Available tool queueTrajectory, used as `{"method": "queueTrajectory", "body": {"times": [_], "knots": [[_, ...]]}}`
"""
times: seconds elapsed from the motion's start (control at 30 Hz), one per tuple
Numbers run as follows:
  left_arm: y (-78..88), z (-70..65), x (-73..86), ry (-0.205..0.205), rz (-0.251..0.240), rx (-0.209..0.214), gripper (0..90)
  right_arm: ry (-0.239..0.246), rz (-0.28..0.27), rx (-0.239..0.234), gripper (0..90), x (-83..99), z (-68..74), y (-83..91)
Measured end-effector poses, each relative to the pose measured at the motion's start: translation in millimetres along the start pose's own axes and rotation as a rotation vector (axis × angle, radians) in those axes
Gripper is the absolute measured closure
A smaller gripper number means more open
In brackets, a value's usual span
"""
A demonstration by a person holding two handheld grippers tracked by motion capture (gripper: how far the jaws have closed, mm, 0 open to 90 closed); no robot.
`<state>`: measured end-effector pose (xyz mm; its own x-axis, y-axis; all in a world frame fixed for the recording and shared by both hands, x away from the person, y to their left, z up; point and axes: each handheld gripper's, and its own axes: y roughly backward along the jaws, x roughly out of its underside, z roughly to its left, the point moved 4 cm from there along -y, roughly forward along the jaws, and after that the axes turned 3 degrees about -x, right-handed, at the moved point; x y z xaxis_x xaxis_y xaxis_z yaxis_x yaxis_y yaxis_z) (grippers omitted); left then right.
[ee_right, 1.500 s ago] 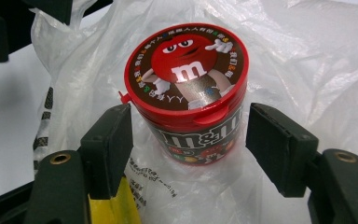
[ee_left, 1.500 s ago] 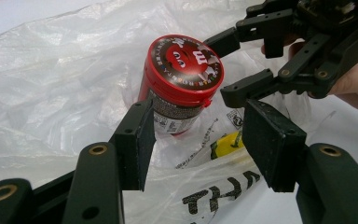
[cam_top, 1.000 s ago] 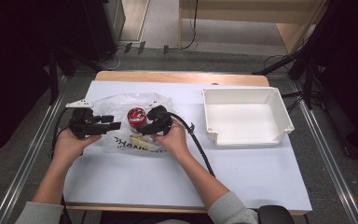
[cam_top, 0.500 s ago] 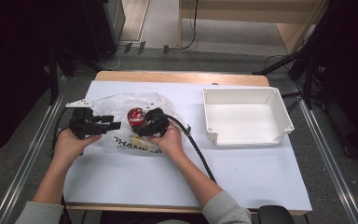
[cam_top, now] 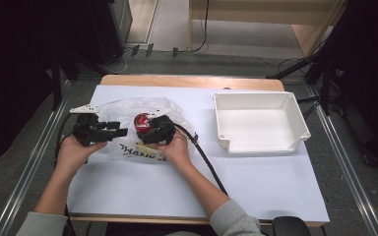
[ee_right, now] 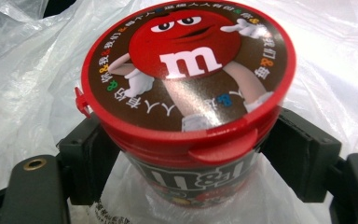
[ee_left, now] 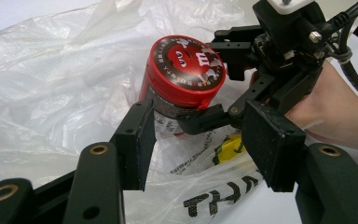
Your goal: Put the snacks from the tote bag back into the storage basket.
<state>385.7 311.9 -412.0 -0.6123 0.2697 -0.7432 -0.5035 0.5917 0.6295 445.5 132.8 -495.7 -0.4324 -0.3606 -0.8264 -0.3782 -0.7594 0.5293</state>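
A red-lidded candy can stands upright on a crumpled clear plastic bag at the table's left. My right gripper reaches in from the right, its jaws on either side of the can just under the lid. They have just been opening and the pads look slightly off the can's wall. My left gripper is open just left of the can, over the bag, with nothing between its jaws. The left gripper view shows the right gripper behind the can.
A white empty tray sits at the right of the white table sheet. Black cables trail from both grippers toward the front. Metal rails run along both sides of the table.
My right hand and its gripper have edged slightly toward the front edge beside the can. The left hand, the can and the bag have stayed put.
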Motion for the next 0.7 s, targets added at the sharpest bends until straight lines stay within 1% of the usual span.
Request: {"method": "queueTrajectory", "body": {"times": [0.1, 0.13, 0.17, 0.33, 0.37, 0.4, 0.47, 0.53, 0.57, 0.7], "knots": [[-0.2, 0.0, -0.1, 0.000, 0.000, 0.000, 45.8, 0.006, 0.032, 0.013, 22.2, -1.7, 0.2, -5.5], [-0.2, 0.0, -0.1, 0.000, 0.000, 0.000, 45.8, 0.006, 0.032, 0.013, 22.2, -1.7, 0.2, -5.5], [0.1, 0.5, 0.1, 0.001, -0.002, 0.004, 45.8, 0.011, 0.046, 0.026, 22.7, -2.4, 1.9, -8.1], [1.0, 2.6, 0.5, 0.009, -0.006, 0.002, 45.8, 0.035, 0.041, 0.033, 24.4, -2.9, 2.7, -8.5], [1.4, 3.5, 0.8, 0.011, -0.005, -0.001, 45.8, 0.055, 0.040, 0.047, 25.4, -3.2, 3.8, -7.3], [1.5, 3.8, 0.8, 0.011, -0.006, 0.000, 45.8, 0.063, 0.038, 0.048, 25.9, -3.7, 3.7, -6.7], [1.7, 3.9, 0.8, 0.010, -0.006, 0.000, 45.8, 0.042, 0.038, 0.044, 26.3, -4.8, 2.8, -5.2], [1.7, 3.6, 0.7, 0.009, -0.006, 0.000, 45.8, 0.016, 0.032, 0.029, 26.4, -5.9, 0.3, -3.9], [1.6, 3.5, 0.8, 0.008, -0.006, -0.001, 45.8, 0.012, 0.033, 0.019, 26.5, -5.9, -0.3, -3.6], [1.2, 4.0, 0.9, 0.011, -0.004, -0.002, 45.9, 0.023, 0.054, 0.022, 26.5, -6.0, 0.3, -1.2]]}}
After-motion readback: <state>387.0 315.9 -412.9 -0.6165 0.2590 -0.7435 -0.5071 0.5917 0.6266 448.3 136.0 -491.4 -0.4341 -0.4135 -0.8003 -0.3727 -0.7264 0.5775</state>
